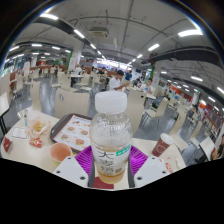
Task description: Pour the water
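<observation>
A clear plastic bottle (110, 130) with a white cap and a green-and-white label holds a little yellowish liquid at its bottom. It stands upright between my two fingers, and both purple pads (87, 160) press on its sides. My gripper (110, 168) is shut on the bottle, which is held above a light table (40, 158). A small cup (61, 152) of orange-pink liquid stands on the table just left of the fingers.
A stemmed glass (38, 127) stands at the left. A placemat (72, 130) with pictures lies behind the cup. A red paper cup (163, 145) stands to the right. Beyond are canteen tables, chairs and a person (119, 80) in white.
</observation>
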A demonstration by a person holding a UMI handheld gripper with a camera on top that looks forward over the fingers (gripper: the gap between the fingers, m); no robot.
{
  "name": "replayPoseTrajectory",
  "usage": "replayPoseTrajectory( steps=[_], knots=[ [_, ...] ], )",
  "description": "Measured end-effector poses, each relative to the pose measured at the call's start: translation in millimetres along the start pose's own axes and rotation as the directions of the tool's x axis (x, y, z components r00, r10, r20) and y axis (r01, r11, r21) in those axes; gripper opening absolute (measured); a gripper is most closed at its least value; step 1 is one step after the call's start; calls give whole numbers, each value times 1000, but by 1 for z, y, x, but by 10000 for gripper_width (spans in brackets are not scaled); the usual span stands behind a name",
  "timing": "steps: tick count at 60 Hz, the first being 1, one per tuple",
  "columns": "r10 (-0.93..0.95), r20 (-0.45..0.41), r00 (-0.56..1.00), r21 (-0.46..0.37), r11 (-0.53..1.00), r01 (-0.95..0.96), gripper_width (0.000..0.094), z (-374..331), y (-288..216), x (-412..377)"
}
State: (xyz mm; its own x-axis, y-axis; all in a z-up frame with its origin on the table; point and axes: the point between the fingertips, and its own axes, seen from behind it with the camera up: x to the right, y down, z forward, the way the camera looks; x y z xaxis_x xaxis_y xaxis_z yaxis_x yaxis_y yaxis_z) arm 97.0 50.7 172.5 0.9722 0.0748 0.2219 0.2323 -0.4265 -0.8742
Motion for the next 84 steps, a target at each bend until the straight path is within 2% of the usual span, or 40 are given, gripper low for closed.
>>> replayPoseTrajectory(
  steps=[6,22,23,35,39,41,44,45,47,54,68,84],
  knots=[
    [101,65,993,-13,995,-100,450,14,31,-8],
    [220,119,968,-90,974,-210,455,45,109,-16],
    [226,120,967,-52,974,-221,455,47,104,-17],
    [209,125,970,-16,978,-209,501,37,106,-20],
    [193,123,974,-25,981,-191,561,37,108,-21],
    [193,120,974,-52,981,-188,626,35,113,-21],
    [199,114,973,-91,978,-189,833,33,119,-21],
    [202,113,973,-96,977,-191,859,31,119,-21],
    [205,103,973,-103,976,-194,838,26,118,-18],
    [189,64,980,-126,976,-180,850,-6,110,-11],
    [153,-6,988,-175,973,-152,846,-112,96,-22],
    [137,-9,991,-190,972,-136,846,-185,88,-47]
  ],
)
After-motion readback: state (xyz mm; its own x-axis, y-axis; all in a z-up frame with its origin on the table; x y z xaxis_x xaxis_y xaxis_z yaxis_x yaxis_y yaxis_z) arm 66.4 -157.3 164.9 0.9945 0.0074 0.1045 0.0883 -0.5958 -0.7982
